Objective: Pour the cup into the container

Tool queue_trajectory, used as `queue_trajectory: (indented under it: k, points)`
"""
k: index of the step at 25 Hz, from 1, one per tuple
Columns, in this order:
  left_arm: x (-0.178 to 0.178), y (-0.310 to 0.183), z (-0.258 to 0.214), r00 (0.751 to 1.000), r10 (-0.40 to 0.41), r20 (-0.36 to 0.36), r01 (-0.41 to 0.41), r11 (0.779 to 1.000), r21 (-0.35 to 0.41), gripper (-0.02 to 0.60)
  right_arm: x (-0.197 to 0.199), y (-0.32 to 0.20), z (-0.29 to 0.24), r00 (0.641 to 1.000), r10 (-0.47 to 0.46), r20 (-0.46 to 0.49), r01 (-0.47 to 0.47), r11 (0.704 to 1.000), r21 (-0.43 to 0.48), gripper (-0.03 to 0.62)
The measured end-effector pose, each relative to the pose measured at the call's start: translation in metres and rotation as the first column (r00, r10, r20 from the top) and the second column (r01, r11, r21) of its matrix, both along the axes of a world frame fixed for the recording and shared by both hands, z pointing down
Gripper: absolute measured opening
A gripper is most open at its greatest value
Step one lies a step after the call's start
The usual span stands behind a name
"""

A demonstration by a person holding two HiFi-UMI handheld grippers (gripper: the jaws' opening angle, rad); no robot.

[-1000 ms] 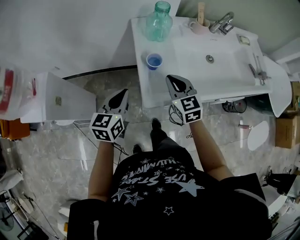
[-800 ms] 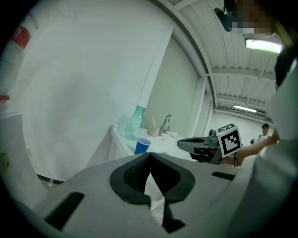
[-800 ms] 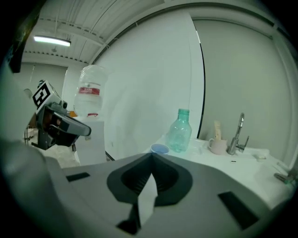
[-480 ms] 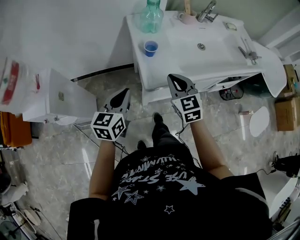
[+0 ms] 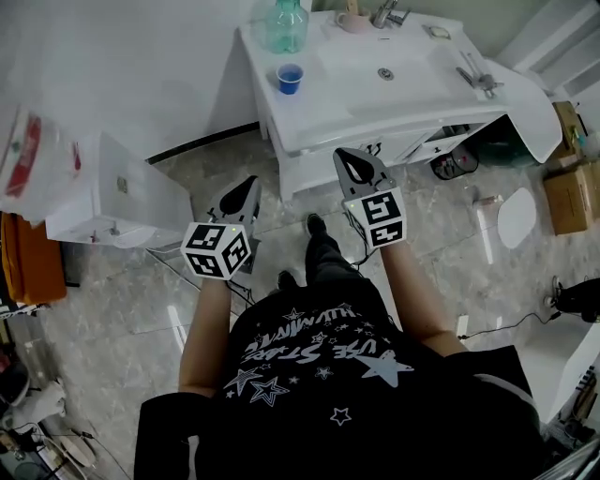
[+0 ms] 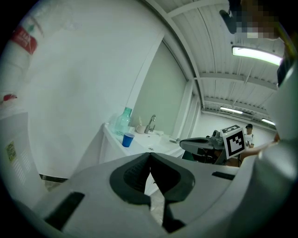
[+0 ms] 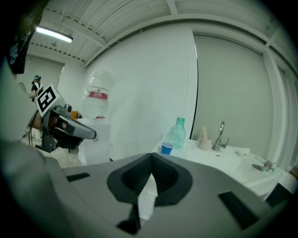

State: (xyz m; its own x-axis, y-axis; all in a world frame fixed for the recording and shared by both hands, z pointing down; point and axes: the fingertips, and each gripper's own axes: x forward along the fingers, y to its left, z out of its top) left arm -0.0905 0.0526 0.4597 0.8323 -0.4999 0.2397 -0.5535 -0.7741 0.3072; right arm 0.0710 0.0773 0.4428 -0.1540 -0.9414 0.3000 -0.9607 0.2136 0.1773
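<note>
Cup: The small blue plastic cup stands upright on the white desk with a sink, near its left end.
Container: A tall see-through green plastic bottle stands just behind the cup and does not touch it. It may be the container, but I cannot be sure.
Left side: The left hand-held gripper has its jaws closed together with nothing in them. It is over the floor, well apart from the cup.
Right side: The right hand-held gripper is closed and empty too, in front of the desk.
Inside the cup: Too small and far to tell.
How far along: The cup is not held and not tipped. This fits a cup waiting to be poured, or one poured and set back.
</note>
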Motion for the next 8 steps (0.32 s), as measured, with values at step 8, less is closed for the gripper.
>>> queue_trajectory:
  k: [8]
  points:
    - [0.007,0.023,0.005,0.999,0.033,-0.035,-0.033,0.999,-0.006,0.012,0.000,0.033,0.018,0.999,0.026,0.037,-0.026,1.000,-0.010,0.005]
